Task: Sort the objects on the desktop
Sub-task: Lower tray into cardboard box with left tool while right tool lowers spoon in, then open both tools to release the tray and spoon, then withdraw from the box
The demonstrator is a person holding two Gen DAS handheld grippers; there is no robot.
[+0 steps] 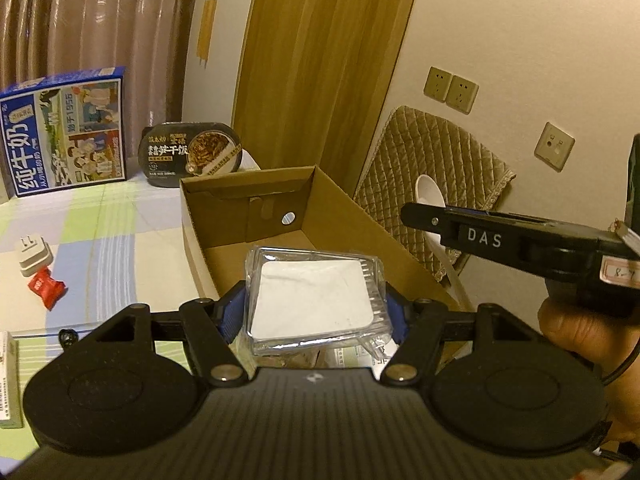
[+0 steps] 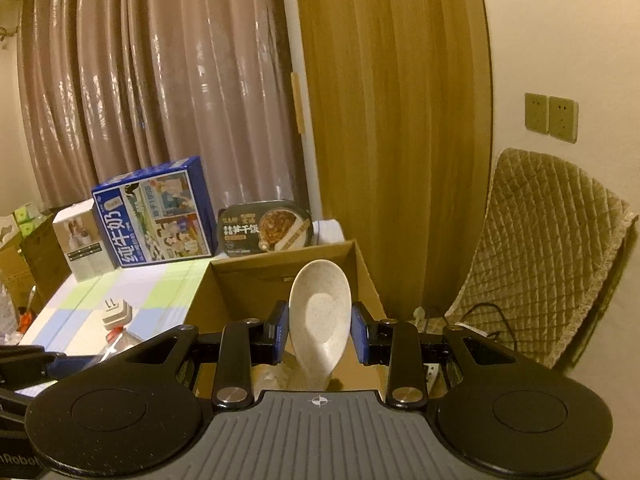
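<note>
My left gripper (image 1: 316, 306) is shut on a clear plastic packet with a white pad inside (image 1: 316, 294), held above the near end of an open cardboard box (image 1: 240, 196). In the right wrist view my right gripper (image 2: 319, 330) is shut on a speckled white spoon (image 2: 320, 312), bowl pointing up, also over the cardboard box (image 2: 224, 280). The right gripper (image 1: 416, 212) reaches in from the right of the left wrist view, with the spoon's bowl (image 1: 430, 192) showing behind its finger. The box floor that shows looks bare.
On the checked tablecloth (image 1: 100, 240) lie a white plug adapter (image 1: 34, 258) and a red snack packet (image 1: 46, 290). A blue milk carton box (image 1: 66, 132) and a black instant-rice tub (image 1: 192, 154) stand at the back. A quilted chair (image 2: 540, 248) stands right, by the wall.
</note>
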